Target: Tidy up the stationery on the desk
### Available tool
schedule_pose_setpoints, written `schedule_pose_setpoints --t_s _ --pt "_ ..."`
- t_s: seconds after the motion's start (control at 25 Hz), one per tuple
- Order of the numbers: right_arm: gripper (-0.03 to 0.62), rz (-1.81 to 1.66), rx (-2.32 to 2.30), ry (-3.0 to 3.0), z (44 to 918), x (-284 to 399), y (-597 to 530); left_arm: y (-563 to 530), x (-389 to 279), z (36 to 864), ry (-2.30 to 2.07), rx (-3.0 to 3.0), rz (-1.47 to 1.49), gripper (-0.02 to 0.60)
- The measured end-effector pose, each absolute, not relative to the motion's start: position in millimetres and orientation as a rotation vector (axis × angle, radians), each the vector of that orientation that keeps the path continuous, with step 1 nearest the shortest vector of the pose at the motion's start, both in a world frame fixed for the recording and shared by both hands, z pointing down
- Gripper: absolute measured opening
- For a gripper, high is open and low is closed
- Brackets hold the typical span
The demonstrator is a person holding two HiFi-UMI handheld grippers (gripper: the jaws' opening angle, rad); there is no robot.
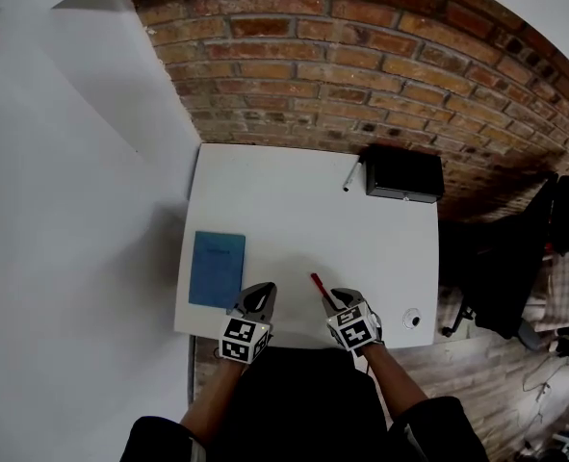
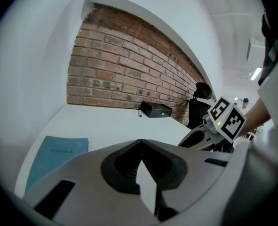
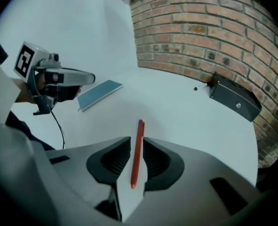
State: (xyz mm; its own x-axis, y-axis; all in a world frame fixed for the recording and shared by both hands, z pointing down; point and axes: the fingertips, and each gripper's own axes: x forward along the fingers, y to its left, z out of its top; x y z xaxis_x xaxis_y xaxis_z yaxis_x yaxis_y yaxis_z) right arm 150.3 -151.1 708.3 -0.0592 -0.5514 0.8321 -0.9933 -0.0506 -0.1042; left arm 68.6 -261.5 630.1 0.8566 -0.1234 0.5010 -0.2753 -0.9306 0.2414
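Pen (image 3: 138,145) sits between the right gripper's (image 1: 344,299) parted jaws, ungripped; squeezing likely comes next. The left gripper (image 2: 141,142) is closed and empty.

Grey left gripper (image 1: 259,292) and right gripper (image 1: 341,298), black ribbed pads (image 2: 124,166), black-and-white marker cubes (image 1: 244,340), dark sleeves (image 1: 436,429)

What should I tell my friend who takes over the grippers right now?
Left gripper: shut, empty, near the front edge of the desk, beside the blue notebook.
Right gripper: open, with the red pen between its fingers, not pinched.
The white pen lies at the far edge next to the black box.
Done: nothing looks put away yet.
Left: close on the red pen, then probably gather the pens and notebook together.
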Motion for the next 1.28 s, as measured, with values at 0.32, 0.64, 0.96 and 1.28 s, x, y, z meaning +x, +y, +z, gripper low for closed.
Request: schedule_pose_setpoints --t_s 0.32,0.64,0.96,1.28 --pt "0.092 1.117 1.514 -1.665 728.7 150.7 -145.6 -270.2 50.2 641.5 -0.363 2.681 0.72 0.014" --pt "0.091 1.192 1.486 -1.63 743.6 150.6 -148.6 -266.5 44.6 650.4 -0.378 2.654 0.74 0.014" --pt "0.067 1.285 1.474 -1.592 752.4 148.8 -147.5 -261.1 38.6 663.9 -0.387 2.626 0.762 0.014" --pt "0.066 1.309 1.493 -1.546 750.3 152.4 -147.9 -266.7 37.8 658.8 -0.413 2.622 0.735 0.014"
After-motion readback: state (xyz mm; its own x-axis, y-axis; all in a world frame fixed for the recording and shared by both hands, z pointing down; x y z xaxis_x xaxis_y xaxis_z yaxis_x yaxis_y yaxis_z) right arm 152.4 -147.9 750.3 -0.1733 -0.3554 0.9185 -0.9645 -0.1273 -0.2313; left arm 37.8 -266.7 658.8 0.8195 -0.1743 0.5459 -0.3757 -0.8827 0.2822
